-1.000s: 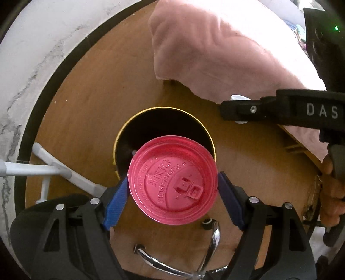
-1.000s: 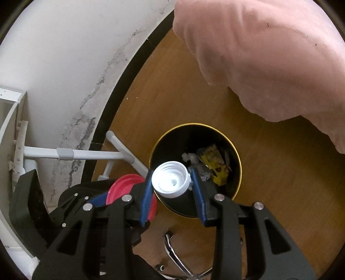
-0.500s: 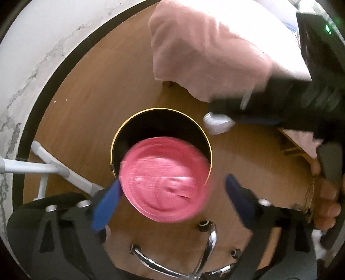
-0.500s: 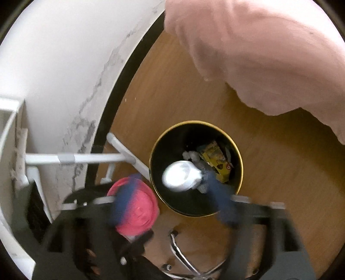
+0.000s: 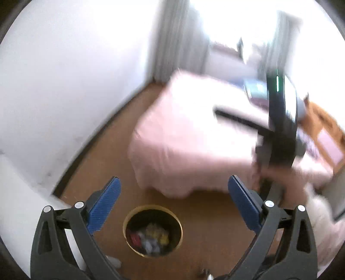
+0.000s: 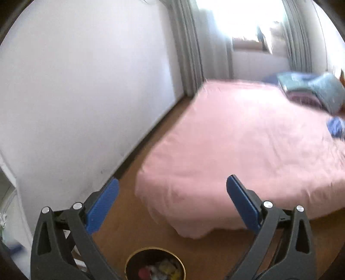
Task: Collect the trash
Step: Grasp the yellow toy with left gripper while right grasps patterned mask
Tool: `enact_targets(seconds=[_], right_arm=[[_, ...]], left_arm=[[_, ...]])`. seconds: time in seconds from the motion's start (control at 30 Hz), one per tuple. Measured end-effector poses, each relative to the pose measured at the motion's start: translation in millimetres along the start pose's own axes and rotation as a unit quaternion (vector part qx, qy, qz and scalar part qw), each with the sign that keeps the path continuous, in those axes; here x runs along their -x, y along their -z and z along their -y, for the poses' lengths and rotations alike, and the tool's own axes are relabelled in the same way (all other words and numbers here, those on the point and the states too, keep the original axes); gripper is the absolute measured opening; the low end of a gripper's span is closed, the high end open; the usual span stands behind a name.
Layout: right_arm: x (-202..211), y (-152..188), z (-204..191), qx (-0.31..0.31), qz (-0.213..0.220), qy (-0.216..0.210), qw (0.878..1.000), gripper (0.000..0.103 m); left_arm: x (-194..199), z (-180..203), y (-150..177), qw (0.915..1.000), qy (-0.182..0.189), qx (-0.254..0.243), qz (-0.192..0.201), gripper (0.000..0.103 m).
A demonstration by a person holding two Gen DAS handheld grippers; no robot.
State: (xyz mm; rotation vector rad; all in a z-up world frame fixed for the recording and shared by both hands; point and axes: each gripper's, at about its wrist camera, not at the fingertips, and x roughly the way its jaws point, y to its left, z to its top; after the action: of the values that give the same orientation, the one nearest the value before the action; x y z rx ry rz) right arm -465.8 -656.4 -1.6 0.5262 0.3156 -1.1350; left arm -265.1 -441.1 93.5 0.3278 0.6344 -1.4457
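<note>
A round black bin with a gold rim [image 5: 152,230] stands on the wooden floor below both grippers; it also shows in the right wrist view [image 6: 155,266]. Inside lie mixed trash: something red, white scraps and yellow wrappers. My left gripper [image 5: 174,201] is open and empty, high above the bin. My right gripper [image 6: 172,202] is open and empty too, raised and pointed toward the bed. The right gripper's body appears blurred in the left wrist view [image 5: 278,129].
A bed with a pink cover [image 6: 248,146] fills the right side. A white wall [image 6: 86,86] with a dark skirting runs along the left. Folded blue-grey bedding [image 6: 310,90] lies at the bed's far end. Curtains and a bright window [image 6: 237,19] stand at the back.
Both grippers opened and dropped the pink lid and the white cap into the bin. Both then lifted up and tilted toward the room.
</note>
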Motion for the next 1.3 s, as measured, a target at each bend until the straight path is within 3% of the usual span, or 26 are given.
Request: enact_targets(seconds=[0.13, 0.2, 0.27, 0.3, 0.37, 0.43, 0.5, 0.57, 0.67, 0.83, 0.93, 1.1, 1.3], right_arm=[[2.0, 13.5, -46.2, 0.044, -0.028, -0.039, 0.998, 0.096], [-3.0, 23.2, -77.2, 0.066, -0.051, -0.069, 0.994, 0.096], [-7.1, 33.0, -114.7, 0.090, -0.070, -0.109, 0.988, 0.096], [-9.3, 35.2, -133.2, 0.102, -0.076, -0.128, 0.984, 0.096], [-9.8, 42.2, -181.4, 0.127, -0.085, -0.170, 0.974, 0.096], [-5.7, 51.4, -234.1, 0.152, -0.093, -0.218, 0.960, 0.096], [-0.2, 61.8, -280.7, 0.184, -0.099, -0.254, 0.944, 0.096], [12.0, 77.2, -330.5, 0.229, -0.106, -0.289, 0.924, 0.096], [26.2, 97.1, -394.3, 0.282, -0.121, -0.328, 0.893, 0.096], [20.6, 112.9, -473.3, 0.332, -0.136, -0.361, 0.861, 0.096], [9.6, 112.6, -508.5, 0.348, -0.144, -0.368, 0.850, 0.096], [-7.3, 134.9, -555.3, 0.377, -0.174, -0.373, 0.830, 0.096], [-23.3, 159.5, -582.3, 0.398, -0.204, -0.374, 0.812, 0.096]], left_arm=[[76.3, -61.2, 1.2, 0.9924, -0.100, 0.047, 0.054, 0.096], [115.1, -105.5, 19.2, 0.9784, -0.181, 0.084, 0.056, 0.096], [151.4, -147.0, 44.8, 0.9457, -0.297, 0.123, 0.050, 0.097], [169.2, -166.5, 59.9, 0.9181, -0.369, 0.139, 0.043, 0.097], [202.8, -202.7, 89.9, 0.8733, -0.454, 0.175, 0.023, 0.097], [234.0, -237.4, 117.0, 0.8427, -0.489, 0.226, 0.006, 0.097], [258.8, -275.1, 140.9, 0.7985, -0.531, 0.284, -0.020, 0.097], [273.5, -307.6, 156.7, 0.7785, -0.541, 0.315, -0.039, 0.097], [273.2, -358.4, 167.7, 0.7708, -0.530, 0.346, -0.067, 0.097], [252.3, -405.6, 166.7, 0.7745, -0.523, 0.343, -0.093, 0.096], [238.6, -422.4, 167.2, 0.7860, -0.505, 0.342, -0.101, 0.096], [233.4, -433.6, 164.8, 0.7835, -0.525, 0.316, -0.105, 0.096], [226.1, -445.3, 168.1, 0.7902, -0.504, 0.328, -0.117, 0.097]])
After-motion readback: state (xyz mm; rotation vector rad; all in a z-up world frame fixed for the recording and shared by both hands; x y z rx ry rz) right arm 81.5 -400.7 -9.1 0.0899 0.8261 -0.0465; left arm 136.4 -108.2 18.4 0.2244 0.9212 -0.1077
